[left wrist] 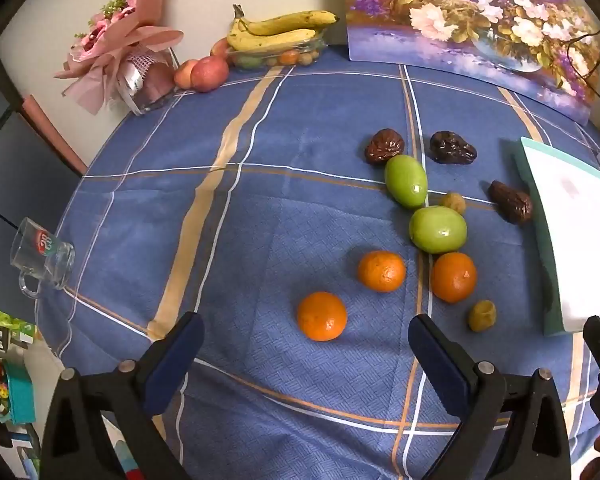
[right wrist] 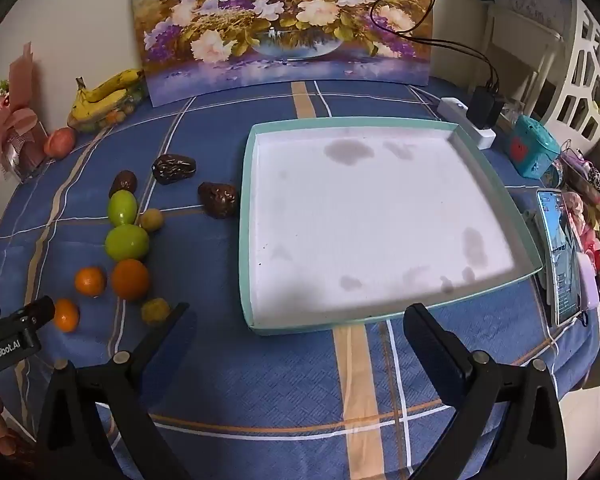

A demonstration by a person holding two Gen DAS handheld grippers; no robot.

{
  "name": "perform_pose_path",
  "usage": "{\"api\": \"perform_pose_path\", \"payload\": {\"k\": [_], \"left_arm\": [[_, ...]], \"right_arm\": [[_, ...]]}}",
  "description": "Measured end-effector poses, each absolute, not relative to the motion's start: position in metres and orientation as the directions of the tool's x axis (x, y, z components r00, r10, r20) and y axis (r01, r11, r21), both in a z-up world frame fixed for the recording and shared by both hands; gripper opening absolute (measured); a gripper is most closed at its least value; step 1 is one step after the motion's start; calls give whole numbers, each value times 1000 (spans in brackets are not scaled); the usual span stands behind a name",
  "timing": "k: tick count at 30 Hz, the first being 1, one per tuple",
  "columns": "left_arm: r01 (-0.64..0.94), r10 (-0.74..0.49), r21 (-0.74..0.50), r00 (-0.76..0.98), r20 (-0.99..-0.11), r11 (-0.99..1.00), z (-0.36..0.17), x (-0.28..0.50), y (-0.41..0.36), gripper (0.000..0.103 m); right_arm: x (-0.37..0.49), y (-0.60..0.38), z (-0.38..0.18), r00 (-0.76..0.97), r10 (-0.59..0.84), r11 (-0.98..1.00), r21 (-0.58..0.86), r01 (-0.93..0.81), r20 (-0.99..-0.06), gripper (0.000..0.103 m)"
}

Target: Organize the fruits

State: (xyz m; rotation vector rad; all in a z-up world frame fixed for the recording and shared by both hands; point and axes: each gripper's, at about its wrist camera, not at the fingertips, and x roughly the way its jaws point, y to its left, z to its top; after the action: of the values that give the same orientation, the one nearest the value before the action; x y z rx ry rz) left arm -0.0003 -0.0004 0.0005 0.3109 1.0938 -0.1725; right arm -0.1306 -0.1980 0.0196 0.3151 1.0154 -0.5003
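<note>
Loose fruit lies on the blue checked tablecloth (left wrist: 260, 200): three oranges (left wrist: 321, 316), two green fruits (left wrist: 438, 229), three dark wrinkled dates (left wrist: 385, 146) and two small yellow fruits (left wrist: 481, 315). The same group shows at the left of the right wrist view (right wrist: 130, 279). A white tray with a teal rim (right wrist: 247, 216) lies empty to their right. My left gripper (left wrist: 306, 340) is open and empty, just in front of the nearest orange. My right gripper (right wrist: 296, 320) is open and empty at the tray's near edge.
A bowl of bananas (left wrist: 276, 32), apples (left wrist: 209, 73) and a pink bouquet (left wrist: 116, 52) stand at the back left. A flower painting (right wrist: 284, 20) leans at the back. A glass mug (left wrist: 44, 256) sits at the left edge. A phone (right wrist: 562, 256), a charger and clutter are at the right.
</note>
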Motion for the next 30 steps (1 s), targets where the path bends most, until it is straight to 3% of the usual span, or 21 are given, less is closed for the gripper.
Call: {"api": "perform_pose_path", "payload": {"k": [30], "left_arm": [[284, 17, 166, 463, -886, 944, 7, -2, -2, 103]], "right_arm": [[-130, -204, 16, 440, -252, 834, 37, 551, -862, 102]]}}
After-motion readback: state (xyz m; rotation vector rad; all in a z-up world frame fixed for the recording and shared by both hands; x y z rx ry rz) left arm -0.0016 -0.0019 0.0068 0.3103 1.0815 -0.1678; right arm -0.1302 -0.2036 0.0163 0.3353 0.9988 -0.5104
